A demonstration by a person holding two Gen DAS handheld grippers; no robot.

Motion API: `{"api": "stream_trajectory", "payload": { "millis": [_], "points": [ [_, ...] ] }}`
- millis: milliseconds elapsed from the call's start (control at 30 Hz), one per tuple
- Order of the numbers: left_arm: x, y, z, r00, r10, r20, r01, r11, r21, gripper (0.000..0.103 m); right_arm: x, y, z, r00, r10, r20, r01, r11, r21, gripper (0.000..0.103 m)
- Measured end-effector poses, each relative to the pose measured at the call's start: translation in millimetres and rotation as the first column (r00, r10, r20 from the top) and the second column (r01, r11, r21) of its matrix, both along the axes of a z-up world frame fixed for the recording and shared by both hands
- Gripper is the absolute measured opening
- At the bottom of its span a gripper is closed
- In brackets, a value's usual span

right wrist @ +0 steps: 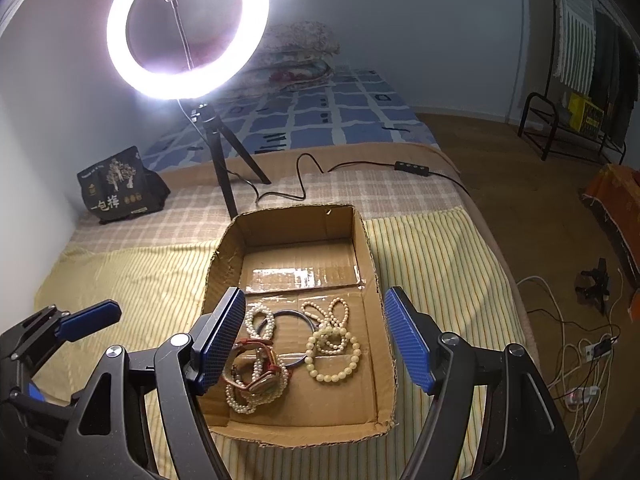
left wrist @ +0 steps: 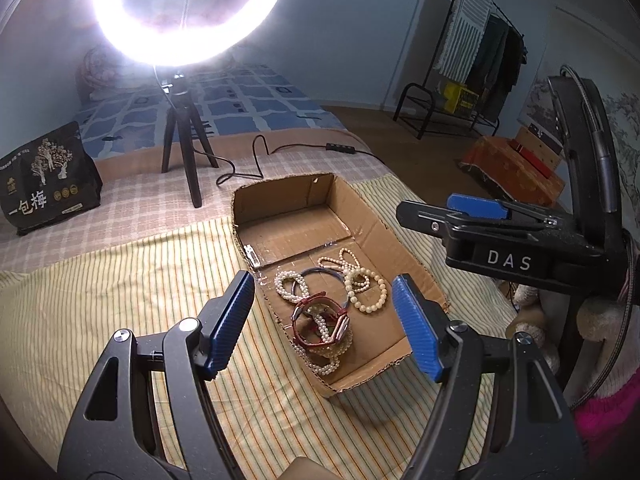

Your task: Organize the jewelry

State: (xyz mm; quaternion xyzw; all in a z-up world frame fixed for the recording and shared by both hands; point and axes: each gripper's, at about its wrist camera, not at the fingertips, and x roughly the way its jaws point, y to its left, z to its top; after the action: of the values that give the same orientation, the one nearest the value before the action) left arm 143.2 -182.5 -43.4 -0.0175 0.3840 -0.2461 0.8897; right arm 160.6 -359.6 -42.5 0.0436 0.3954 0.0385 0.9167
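An open cardboard box (left wrist: 374, 224) (right wrist: 370, 248) lies on a striped cloth on the bed. In it lie pearl bracelets (left wrist: 370, 286) (right wrist: 332, 354), a blue bangle (left wrist: 316, 274) (right wrist: 290, 314), a pearl necklace (left wrist: 324, 354) (right wrist: 240, 398) and a red-strapped watch (left wrist: 320, 318) (right wrist: 260, 364). My left gripper (left wrist: 324, 324) is open and empty, above the box's near end. My right gripper (right wrist: 310, 342) is open and empty, above the jewelry. The right gripper shows in the left wrist view (left wrist: 476, 210) and the left gripper in the right wrist view (right wrist: 90, 316).
A lit ring light on a black tripod (left wrist: 184, 148) (right wrist: 228, 160) stands behind the box, its cable and switch (left wrist: 340, 147) (right wrist: 412, 167) trailing right. A black snack bag (left wrist: 48, 184) (right wrist: 116, 184) stands at back left. Cables (right wrist: 580, 360) lie on the floor at right.
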Motion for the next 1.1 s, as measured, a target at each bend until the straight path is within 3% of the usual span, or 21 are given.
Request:
{"api": "stream_trajectory", "payload": {
  "millis": [433,500,600,800,900,1100],
  "points": [
    [-17.4,26.5,20.5,0.996,0.041,0.079,-0.043,0.999,0.024,0.074,-25.8,10.3,24.9,0.997,-0.036,0.073,0.040,0.998,-0.051,0.072],
    [-21.7,33.1,25.5,0.993,0.054,0.101,-0.058,0.998,0.030,0.075,-32.2,12.7,29.1,0.995,-0.053,0.090,0.058,0.996,-0.063,0.077],
    [-28.1,45.9,33.9,0.988,0.085,0.130,-0.087,0.996,0.013,0.084,-41.6,16.6,33.8,0.991,-0.072,0.115,0.081,0.994,-0.074,0.079],
    [-39.2,61.7,49.0,0.976,0.130,0.173,-0.136,0.991,0.020,0.087,-60.5,28.9,44.8,0.984,-0.073,0.162,0.089,0.992,-0.092,0.079],
    [-47.2,70.5,53.8,0.966,0.160,0.201,-0.166,0.986,0.011,0.101,-71.1,35.3,49.3,0.979,-0.072,0.190,0.093,0.990,-0.102,0.079],
    [-60.0,79.9,58.7,0.955,0.168,0.245,-0.179,0.984,0.025,0.102,-90.5,44.7,52.8,0.970,-0.075,0.233,0.102,0.989,-0.105,0.079]
  ]
}}
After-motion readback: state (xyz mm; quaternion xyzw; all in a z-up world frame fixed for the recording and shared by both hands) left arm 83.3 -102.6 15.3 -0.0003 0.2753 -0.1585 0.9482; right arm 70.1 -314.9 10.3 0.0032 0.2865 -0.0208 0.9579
